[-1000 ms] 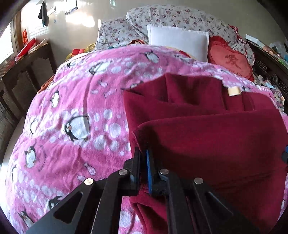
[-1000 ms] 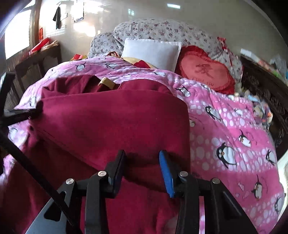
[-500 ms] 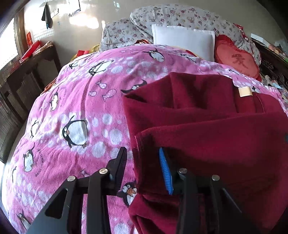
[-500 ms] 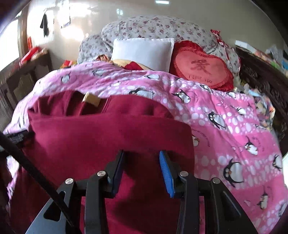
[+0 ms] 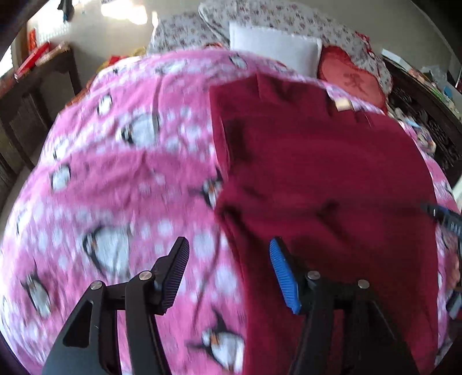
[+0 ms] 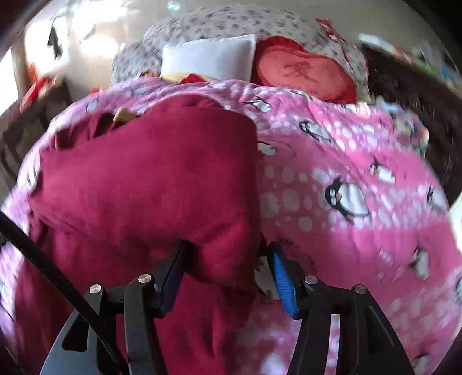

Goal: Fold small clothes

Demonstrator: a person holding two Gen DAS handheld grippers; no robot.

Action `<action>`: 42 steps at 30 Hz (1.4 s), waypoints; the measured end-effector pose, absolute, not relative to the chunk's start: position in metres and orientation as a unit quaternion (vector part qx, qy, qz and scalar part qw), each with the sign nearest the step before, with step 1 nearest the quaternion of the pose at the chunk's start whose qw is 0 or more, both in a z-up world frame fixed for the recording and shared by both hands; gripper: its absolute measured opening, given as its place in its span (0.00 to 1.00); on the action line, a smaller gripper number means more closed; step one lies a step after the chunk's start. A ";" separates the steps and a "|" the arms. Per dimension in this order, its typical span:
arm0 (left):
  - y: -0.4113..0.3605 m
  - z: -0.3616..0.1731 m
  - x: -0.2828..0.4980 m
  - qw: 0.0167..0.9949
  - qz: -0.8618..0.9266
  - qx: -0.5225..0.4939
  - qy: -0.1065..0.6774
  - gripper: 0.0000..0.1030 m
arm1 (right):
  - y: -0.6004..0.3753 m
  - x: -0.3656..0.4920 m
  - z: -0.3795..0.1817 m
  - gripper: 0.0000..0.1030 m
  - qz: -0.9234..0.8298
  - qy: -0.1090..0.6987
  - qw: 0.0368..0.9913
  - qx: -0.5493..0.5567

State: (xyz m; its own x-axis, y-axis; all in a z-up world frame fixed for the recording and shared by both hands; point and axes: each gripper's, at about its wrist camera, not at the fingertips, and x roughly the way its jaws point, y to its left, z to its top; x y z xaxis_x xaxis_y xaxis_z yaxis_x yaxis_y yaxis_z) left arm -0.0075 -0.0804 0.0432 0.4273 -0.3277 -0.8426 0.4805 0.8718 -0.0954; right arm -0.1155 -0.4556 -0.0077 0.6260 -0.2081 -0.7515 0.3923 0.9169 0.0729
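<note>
A dark red garment lies folded over itself on the pink penguin blanket, a tan label at its far end. My left gripper hovers over the garment's near left edge; its jaws are opening and neither pad presses the cloth. In the right wrist view the same garment bulges up in a thick fold between the fingers of my right gripper. Those jaws are opening too, and the blue pad stands clear of the cloth. The right gripper's tip shows at the left view's right edge.
At the bed's head are a white pillow, a red heart cushion and floral pillows. Dark wooden furniture stands left and right of the bed. A black cable crosses the right view's lower left.
The left gripper was shut on the garment's edge; it has let go, opened wide and drawn back. The right gripper's jaws have widened around the fold. Both views are now motion-blurred.
</note>
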 end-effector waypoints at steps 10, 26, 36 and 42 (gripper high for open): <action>-0.018 0.053 -0.079 0.805 -0.281 0.066 0.518 0.74 | -0.420 -0.256 0.044 0.80 -0.097 0.366 0.912 0.155; -0.042 0.020 -0.135 0.813 -0.274 0.075 0.508 0.34 | -0.382 -0.305 -0.062 0.23 -0.023 0.380 0.881 0.282; 0.007 0.038 -0.160 0.821 -0.284 0.093 0.487 0.06 | -0.363 -0.340 -0.010 0.10 -0.057 0.347 0.915 0.200; 0.011 0.029 -0.155 0.817 -0.278 0.079 0.499 0.06 | -0.384 -0.335 -0.043 0.12 -0.066 0.372 0.888 0.262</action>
